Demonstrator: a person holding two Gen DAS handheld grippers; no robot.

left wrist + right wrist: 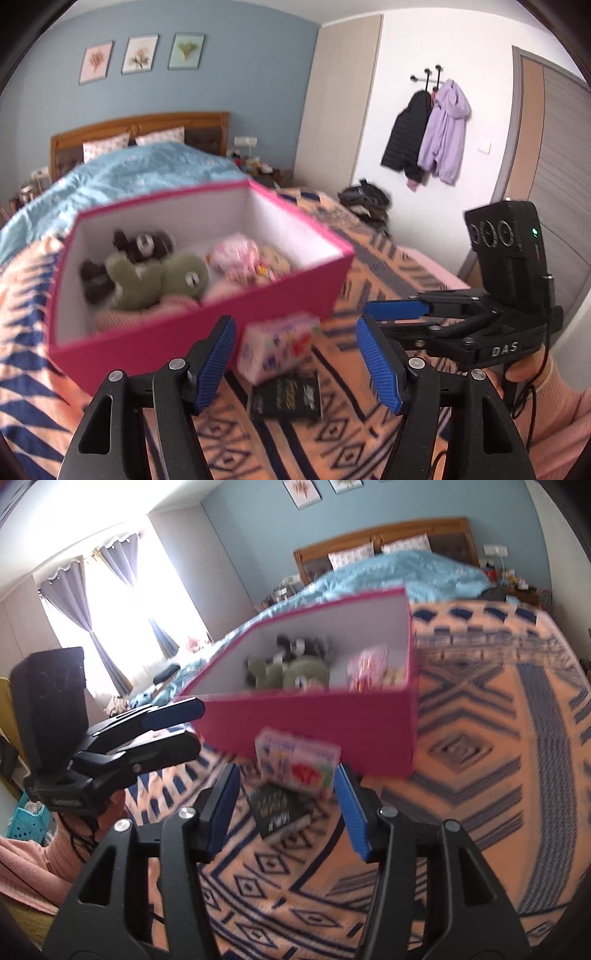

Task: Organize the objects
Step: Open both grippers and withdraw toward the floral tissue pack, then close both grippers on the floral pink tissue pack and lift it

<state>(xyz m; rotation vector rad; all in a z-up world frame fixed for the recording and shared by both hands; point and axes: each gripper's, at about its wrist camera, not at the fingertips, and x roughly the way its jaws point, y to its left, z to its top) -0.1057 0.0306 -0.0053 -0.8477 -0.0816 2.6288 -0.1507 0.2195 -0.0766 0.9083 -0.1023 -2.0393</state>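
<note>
While empty, both claws (295, 363) (286, 808) apart.

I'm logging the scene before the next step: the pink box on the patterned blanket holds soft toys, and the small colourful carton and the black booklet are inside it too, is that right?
Not quite. The pink box does hold soft toys, but the colourful carton and the black booklet lie outside it, on the patterned blanket in front of its near wall. Both wrist views show this.

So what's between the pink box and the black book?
A small colourful box sits between the pink box and the black book, on the blanket. Both views show it.
</note>
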